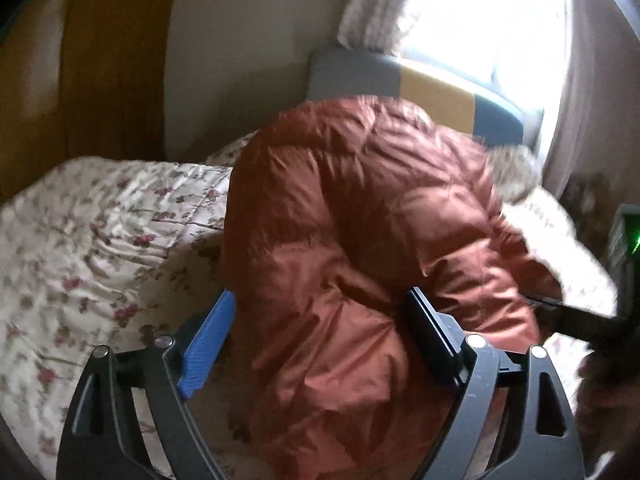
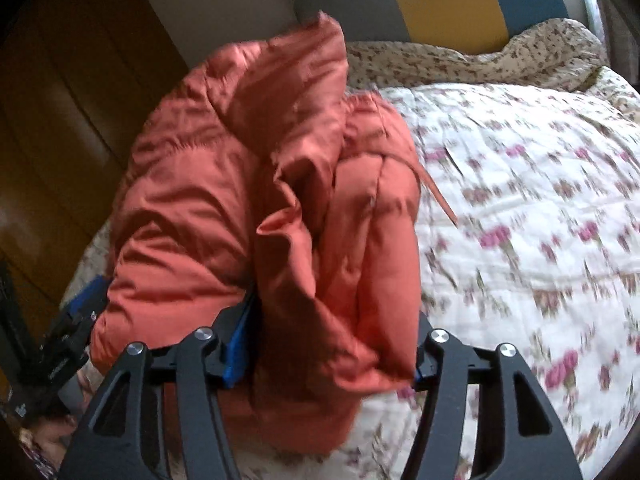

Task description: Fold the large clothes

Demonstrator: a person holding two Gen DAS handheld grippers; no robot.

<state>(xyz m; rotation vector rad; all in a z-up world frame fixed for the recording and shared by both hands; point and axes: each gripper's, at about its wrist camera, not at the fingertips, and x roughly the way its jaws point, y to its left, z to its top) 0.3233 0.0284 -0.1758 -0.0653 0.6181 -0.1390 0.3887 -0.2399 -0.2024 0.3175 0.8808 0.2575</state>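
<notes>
A rust-orange puffer jacket lies bunched on the flowered bedspread; its fur trim shows at the far right. My left gripper is open, its blue and black fingers wide apart on either side of a fold of the jacket. In the right wrist view the jacket is folded into a thick roll, and my right gripper has its fingers around the roll's near end, seemingly pressing it. The right gripper also shows at the right edge of the left wrist view.
A grey, yellow and teal headboard stands at the far end of the bed. A wooden wardrobe is at the left. A bright window with curtains is behind the headboard. A crumpled flowered quilt lies by the headboard.
</notes>
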